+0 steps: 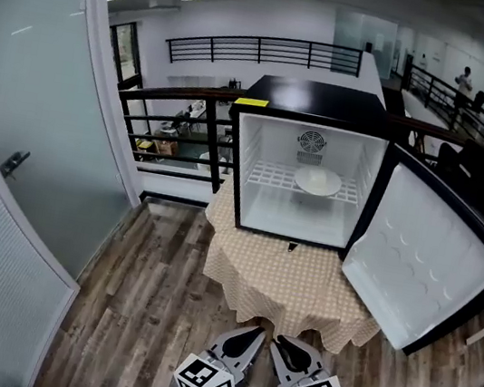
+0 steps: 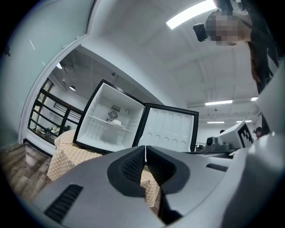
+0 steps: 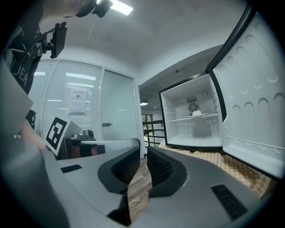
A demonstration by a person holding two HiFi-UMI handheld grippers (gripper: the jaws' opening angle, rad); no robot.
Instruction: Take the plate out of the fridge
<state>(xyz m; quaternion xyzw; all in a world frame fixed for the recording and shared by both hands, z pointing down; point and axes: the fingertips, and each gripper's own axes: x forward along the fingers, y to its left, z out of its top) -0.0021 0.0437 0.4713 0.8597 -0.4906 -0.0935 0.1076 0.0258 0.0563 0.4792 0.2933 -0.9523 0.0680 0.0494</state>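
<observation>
Left gripper (image 1: 247, 338) sat low, nearest camera, jaws closed, empty. Right gripper (image 1: 286, 350) just beside it, also closed on nothing. The 2 were well short of fridge (image 1: 317, 100). Plate (image 1: 317, 181) rested on wire shelf (image 1: 263, 175) inside. Door (image 1: 423, 264) hung open rightward, leaving access clear.

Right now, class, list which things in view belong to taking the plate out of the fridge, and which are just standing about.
Part of the job: plate; fridge; fridge door, open; left claw and right claw, both shut.
Just standing about: checked tablecloth; railing; glass door.
</observation>
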